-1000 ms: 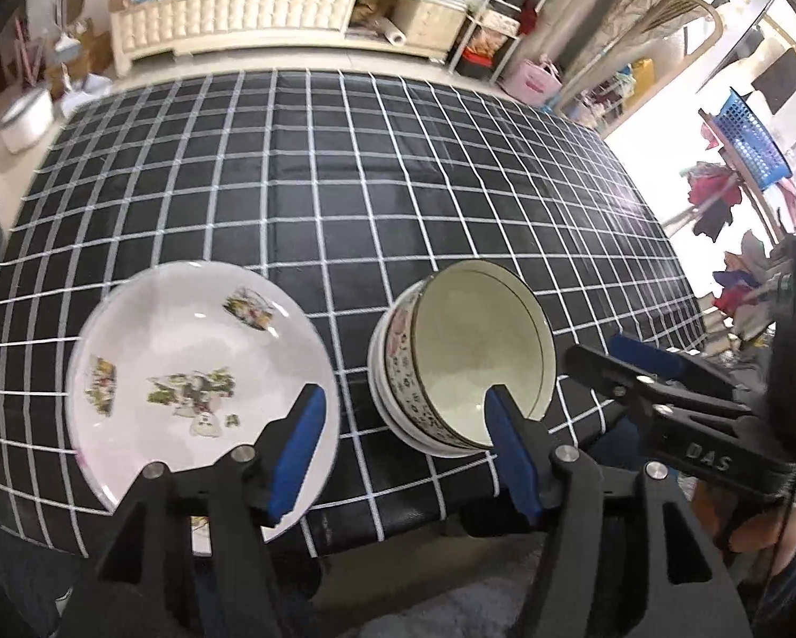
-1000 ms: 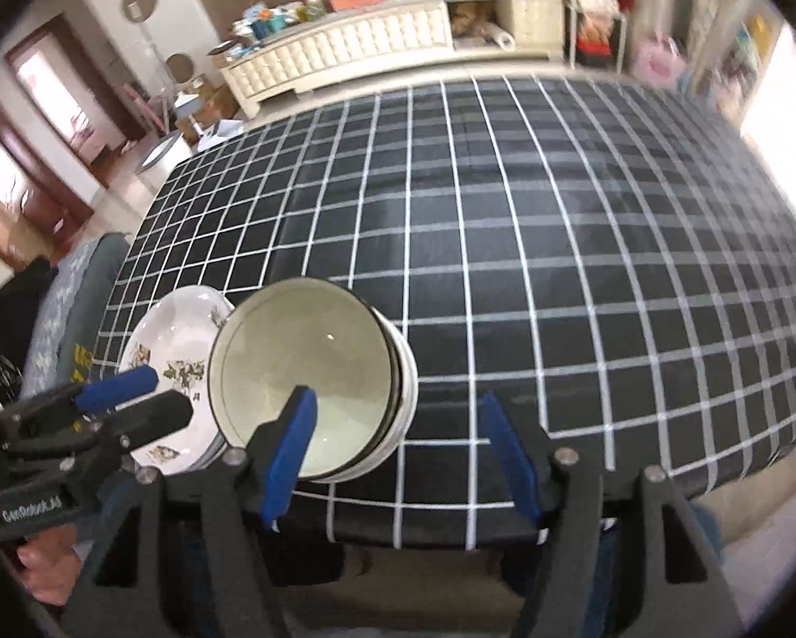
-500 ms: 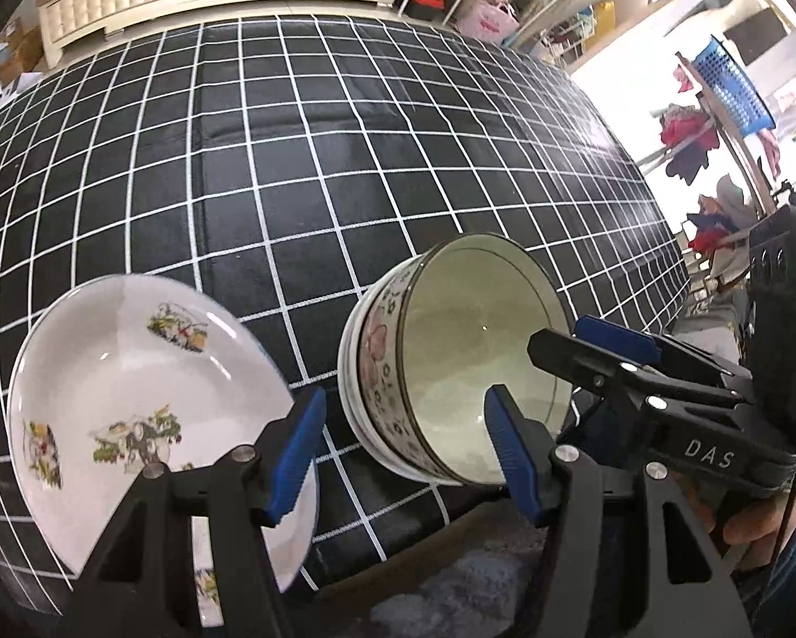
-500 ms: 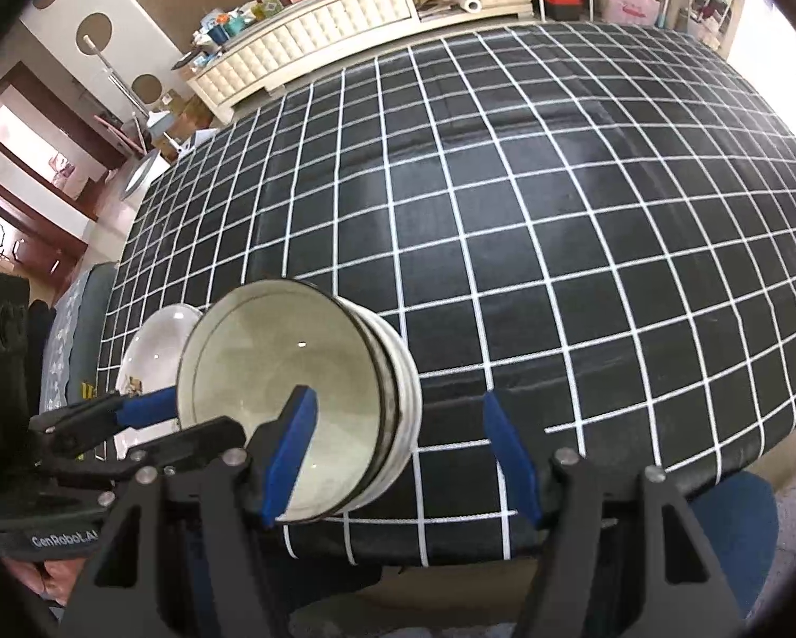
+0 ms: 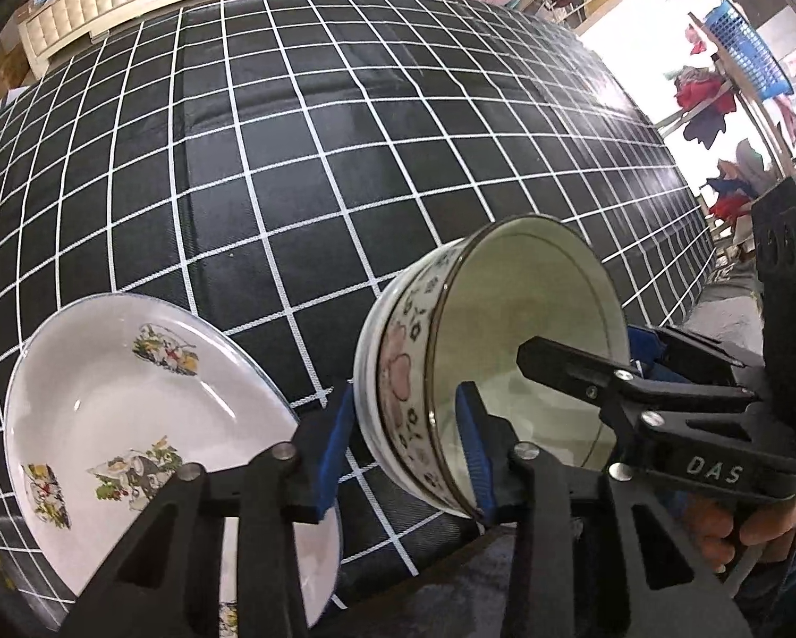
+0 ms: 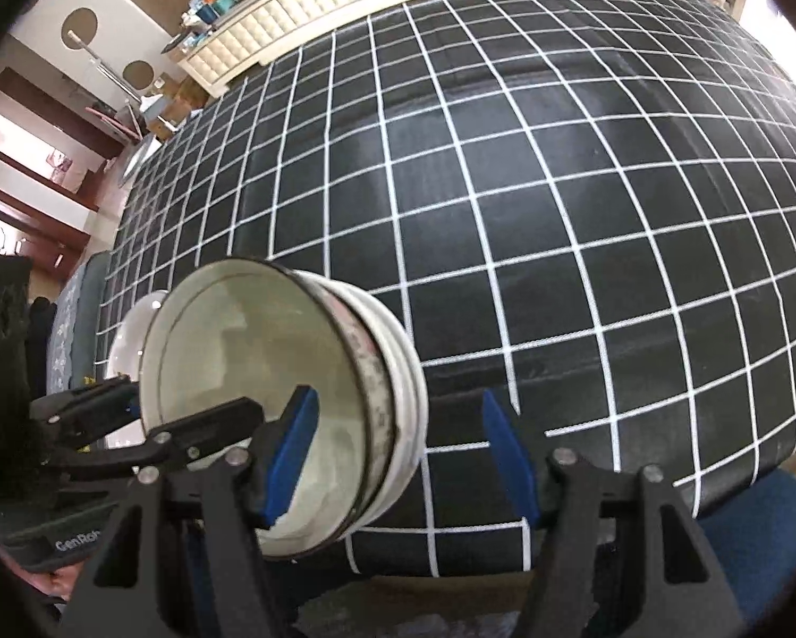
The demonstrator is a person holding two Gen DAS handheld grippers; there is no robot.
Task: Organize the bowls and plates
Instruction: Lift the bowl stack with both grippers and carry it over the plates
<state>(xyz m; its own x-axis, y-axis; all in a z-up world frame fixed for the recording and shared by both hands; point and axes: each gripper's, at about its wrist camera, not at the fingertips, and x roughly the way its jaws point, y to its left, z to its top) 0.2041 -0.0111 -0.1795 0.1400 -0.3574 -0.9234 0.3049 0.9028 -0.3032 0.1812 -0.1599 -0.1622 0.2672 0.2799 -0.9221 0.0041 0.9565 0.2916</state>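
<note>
Left gripper [image 5: 406, 444] jaws clamp the tilted bowl stack's [image 5: 414, 372] wall lower centre, right gripper [image 6: 398, 457] jaws wide: nested bowls could slide apart.

1. The tabletop [image 5: 302, 170] fills most of both views, covered with a black cloth printed with a white grid.
2. In the left wrist view, a white plate [image 5: 106, 409] with floral motifs sits at the lower left, near the tabletop's near edge.
3. In the right wrist view only a sliver of the plate [image 6: 127, 329] shows at the left; whether it lies flat cannot be told.
4. Faint creases cross the cloth in the upper half of each frame.
</note>
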